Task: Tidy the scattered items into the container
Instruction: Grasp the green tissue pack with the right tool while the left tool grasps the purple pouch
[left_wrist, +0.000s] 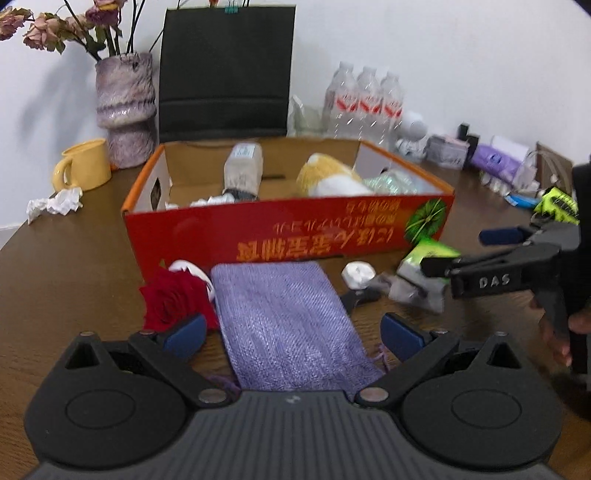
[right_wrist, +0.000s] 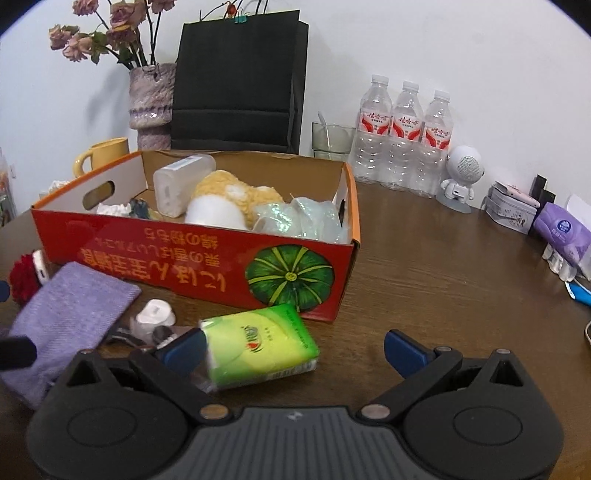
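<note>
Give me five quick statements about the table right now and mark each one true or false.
1. The purple pouch lies on the table outside the red box. True.
2. The green tissue pack is inside the box. False: it is on the table in front of it.
3. Both grippers are open. True: left gripper, right gripper.
4. The box is empty. False: a plush toy and other items are in it.
5. Three water bottles stand by the wall. True.

Tissue pack (left_wrist: 424, 273) – blurred, partly behind jaws
</note>
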